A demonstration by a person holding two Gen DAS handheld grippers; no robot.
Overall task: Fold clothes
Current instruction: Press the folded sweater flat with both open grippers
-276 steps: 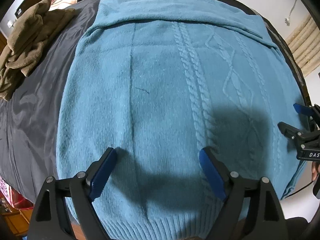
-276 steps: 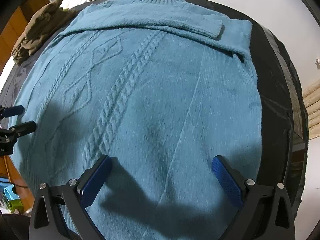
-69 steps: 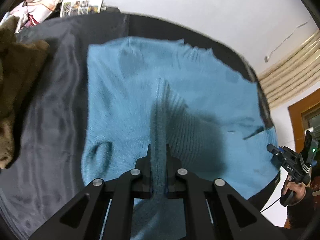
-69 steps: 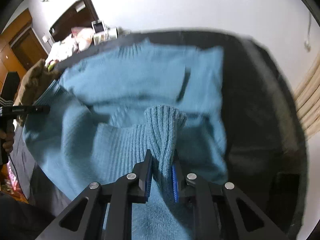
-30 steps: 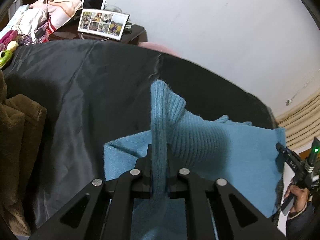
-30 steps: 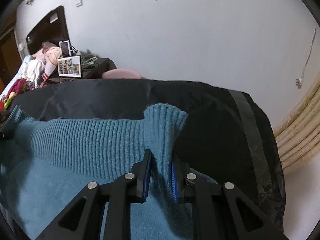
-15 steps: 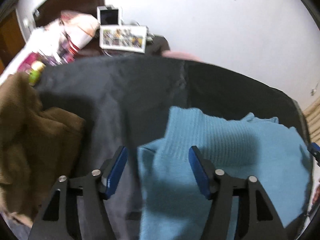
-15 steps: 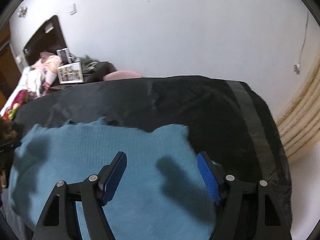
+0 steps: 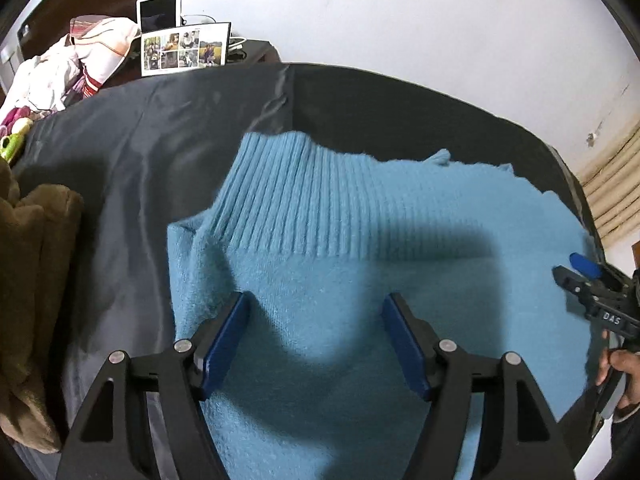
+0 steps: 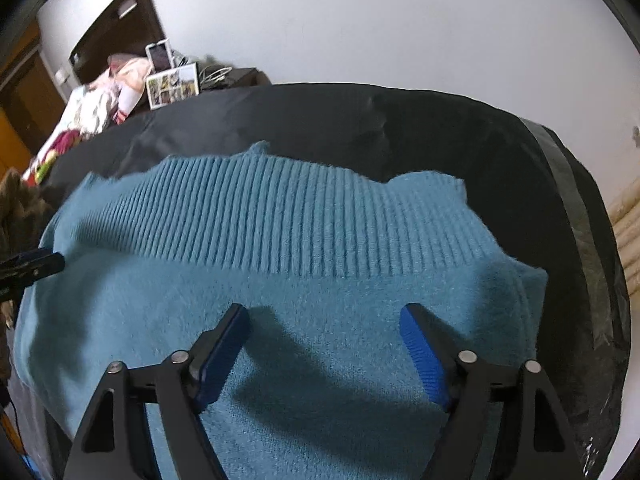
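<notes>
While the folded teal knitted sweater (image 9: 360, 280) lies flat on the black sheet (image 9: 160, 140), the left gripper (image 9: 316, 340) hovers wide apart over its left part, the right gripper (image 10: 324, 348) equally spread over its right.

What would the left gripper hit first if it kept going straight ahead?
Most likely the sweater: the open left gripper points along it toward the ribbed hem. Beyond lies dark cover; depth is unclear.
</notes>
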